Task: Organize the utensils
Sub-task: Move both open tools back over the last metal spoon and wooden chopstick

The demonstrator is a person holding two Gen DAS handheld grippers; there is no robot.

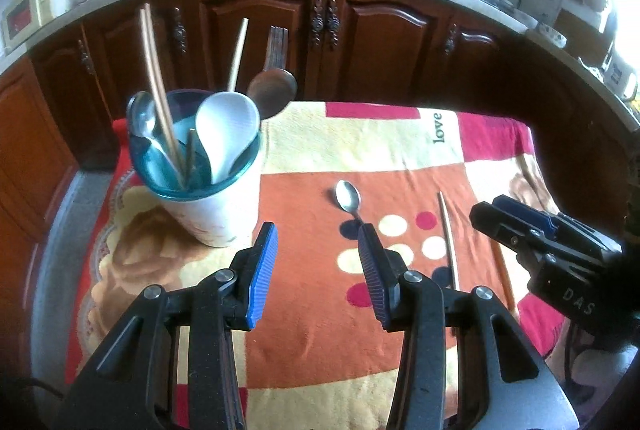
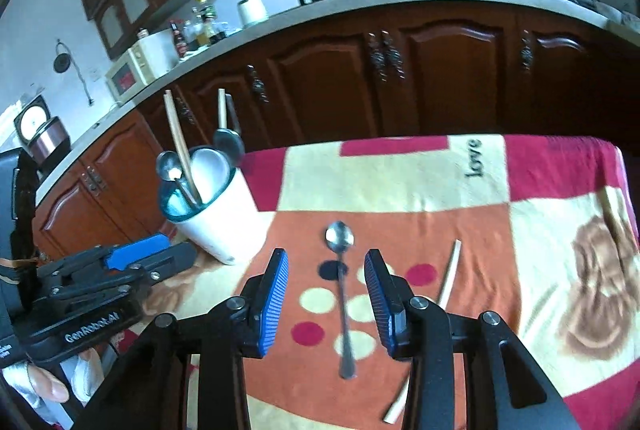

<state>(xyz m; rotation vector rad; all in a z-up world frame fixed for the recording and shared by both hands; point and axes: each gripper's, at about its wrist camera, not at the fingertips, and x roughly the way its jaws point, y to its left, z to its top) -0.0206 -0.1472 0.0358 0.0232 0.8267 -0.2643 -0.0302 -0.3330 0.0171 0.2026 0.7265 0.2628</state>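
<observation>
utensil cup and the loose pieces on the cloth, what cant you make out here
- Cup: its inside bottom and the lower handles, hidden by its wall in both views.
- Metal spoon: in the left wrist view its handle is behind a gripper finger.
- Chopstick: its middle is hidden by the right gripper.

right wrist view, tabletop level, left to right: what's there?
left hand-held gripper → white utensil cup → metal spoon lying flat between the open right hand-held gripper pads → single chopstick on the blanket.
</observation>
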